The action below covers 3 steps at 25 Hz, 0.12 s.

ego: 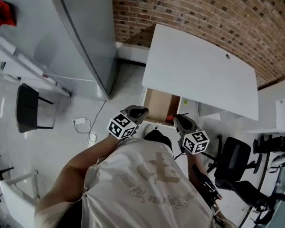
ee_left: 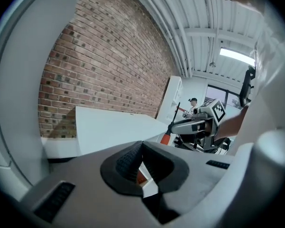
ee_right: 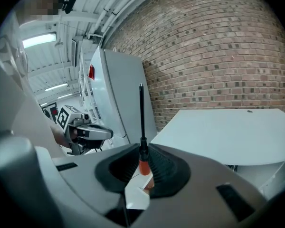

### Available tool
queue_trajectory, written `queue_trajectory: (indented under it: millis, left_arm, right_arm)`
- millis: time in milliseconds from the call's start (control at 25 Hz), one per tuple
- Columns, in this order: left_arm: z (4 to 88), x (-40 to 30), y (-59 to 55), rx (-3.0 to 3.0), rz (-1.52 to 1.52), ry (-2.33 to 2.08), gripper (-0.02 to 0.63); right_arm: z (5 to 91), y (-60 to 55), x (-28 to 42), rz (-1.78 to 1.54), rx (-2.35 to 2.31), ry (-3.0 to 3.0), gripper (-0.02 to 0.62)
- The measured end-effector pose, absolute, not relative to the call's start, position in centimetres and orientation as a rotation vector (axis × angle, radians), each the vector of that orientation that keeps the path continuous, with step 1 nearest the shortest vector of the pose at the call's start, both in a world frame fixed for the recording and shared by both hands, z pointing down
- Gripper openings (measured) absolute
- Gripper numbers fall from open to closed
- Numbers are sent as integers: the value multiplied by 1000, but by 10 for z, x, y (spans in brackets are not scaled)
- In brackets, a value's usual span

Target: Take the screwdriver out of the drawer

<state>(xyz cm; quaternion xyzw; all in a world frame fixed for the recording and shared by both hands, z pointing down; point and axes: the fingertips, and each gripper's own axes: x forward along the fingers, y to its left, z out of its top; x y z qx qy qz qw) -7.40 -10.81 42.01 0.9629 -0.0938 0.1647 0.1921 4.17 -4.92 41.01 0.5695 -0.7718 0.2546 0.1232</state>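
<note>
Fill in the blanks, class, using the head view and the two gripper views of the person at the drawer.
The screwdriver, clamped in the right hand-held gripper, has an ____ handle.
The left hand-held gripper is shut and holds ____.
The drawer under the white table stands ____.
Behind the table rises a ____ wall.
Missing words: orange; nothing; open; brick.
</note>
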Motion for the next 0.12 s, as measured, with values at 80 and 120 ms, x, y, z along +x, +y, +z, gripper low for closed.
queue_trajectory:
  millis: [80, 120]
  left_arm:
    - [421, -67, -109, 2707, 475, -230, 21]
    - [422, -63, -110, 2709, 478, -215, 21]
  right_arm:
    - [412, -48, 48, 752, 1702, -2232, 69]
    - [413, -48, 52, 756, 1722, -2222, 69]
